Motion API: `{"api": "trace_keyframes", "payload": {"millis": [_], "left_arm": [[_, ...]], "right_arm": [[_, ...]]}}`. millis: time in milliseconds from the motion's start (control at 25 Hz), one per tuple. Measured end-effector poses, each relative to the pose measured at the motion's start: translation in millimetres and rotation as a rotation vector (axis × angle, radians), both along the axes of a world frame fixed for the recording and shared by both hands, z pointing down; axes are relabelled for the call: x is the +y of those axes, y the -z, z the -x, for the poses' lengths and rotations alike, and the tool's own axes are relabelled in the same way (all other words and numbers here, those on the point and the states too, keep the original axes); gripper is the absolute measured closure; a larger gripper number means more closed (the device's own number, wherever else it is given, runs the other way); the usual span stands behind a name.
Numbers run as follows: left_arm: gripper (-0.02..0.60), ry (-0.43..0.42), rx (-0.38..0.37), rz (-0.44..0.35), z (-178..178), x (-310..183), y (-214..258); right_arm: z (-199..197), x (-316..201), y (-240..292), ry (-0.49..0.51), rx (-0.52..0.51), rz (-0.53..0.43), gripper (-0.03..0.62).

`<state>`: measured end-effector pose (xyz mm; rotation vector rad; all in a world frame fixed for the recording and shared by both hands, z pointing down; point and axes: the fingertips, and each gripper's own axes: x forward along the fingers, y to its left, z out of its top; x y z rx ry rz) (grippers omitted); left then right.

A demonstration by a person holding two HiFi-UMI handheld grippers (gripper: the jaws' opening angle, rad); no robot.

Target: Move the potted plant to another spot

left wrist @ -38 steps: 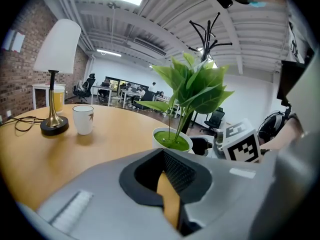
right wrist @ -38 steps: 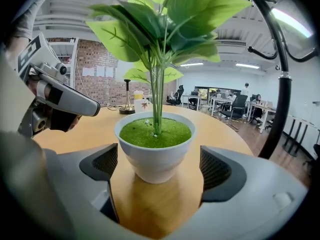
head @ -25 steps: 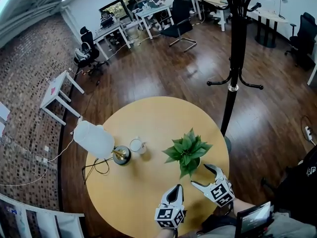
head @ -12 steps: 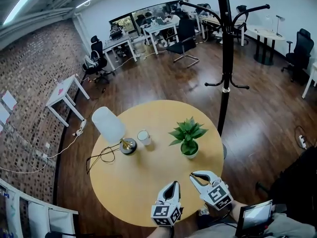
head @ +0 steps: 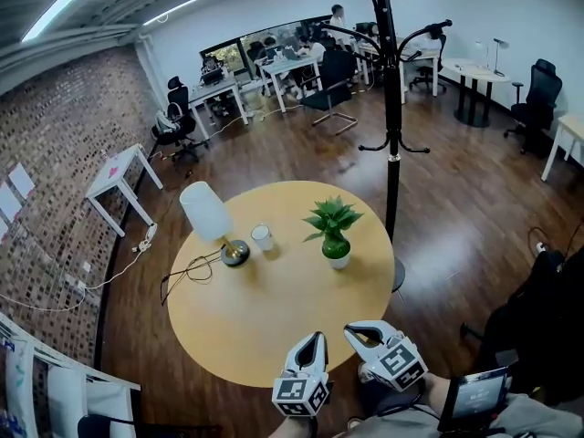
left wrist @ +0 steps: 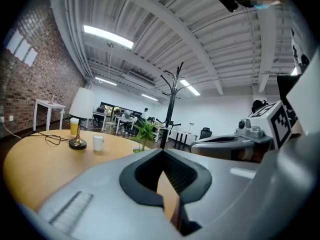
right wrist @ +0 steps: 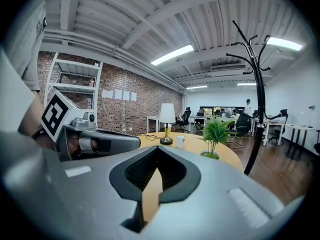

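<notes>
Nearby: lamp (head: 205,213), cup (head: 262,236), coat stand (head: 392,135); left hand-held gripper (head: 316,338) closed, right hand-held gripper (head: 349,329) just closed, empty.

Round yellow wooden table (head: 274,327) sitting in the middle of a dark wooden floor (head: 456,217). On its far left side there's a table lamp with a white shade and brass base (head: 208,215), and a small white cup (head: 262,237) just beside that base. A thin black cable (head: 193,267) loops from the lamp toward the table's left edge. A tall black coat stand (head: 391,108) stands just off the right side. Red brick wall (head: 55,126) down the left, with a little white side table (head: 114,170) near it. White office desks (head: 214,85) and black office chairs (head: 178,121) at the back.
</notes>
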<state>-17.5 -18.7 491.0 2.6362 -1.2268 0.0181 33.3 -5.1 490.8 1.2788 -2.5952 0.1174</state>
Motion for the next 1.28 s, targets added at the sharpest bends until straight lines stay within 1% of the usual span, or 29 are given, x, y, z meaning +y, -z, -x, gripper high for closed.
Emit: {"api": "trace_keyframes", "payload": {"millis": [120, 240, 440, 600, 920, 1280], "left_arm": [[0.591, -0.012, 0.003, -0.007, 0.0, 27.1, 6.1], [0.591, -0.017, -0.004, 0.004, -1.1, 49.9, 6.6], [0.591, -0.006, -0.010, 0.001, -9.0, 73.4, 11.5], [0.591, 0.012, -0.006, -0.001, -20.8, 82.2, 15.6], [0.591, 0.001, -0.013, -0.012, -53.6, 92.3, 21.6], [0.591, 0.002, -0.017, -0.018, -58.7, 96.1, 24.4]], "right_arm": [[1.5, 29.8, 1.9, -0.005, -0.020, 0.021, 0.586], [1.5, 53.0, 5.0, 0.000, -0.030, 0.032, 0.586], [-7.0, 75.5, 9.0, 0.019, -0.024, 0.031, 0.586], [-19.7, 86.1, 9.2, 0.030, -0.040, 0.050, 0.586], [-50.4, 92.6, 6.6, 0.028, -0.046, 0.056, 0.586], [-56.7, 94.1, 9.5, 0.021, -0.043, 0.047, 0.588]]}}
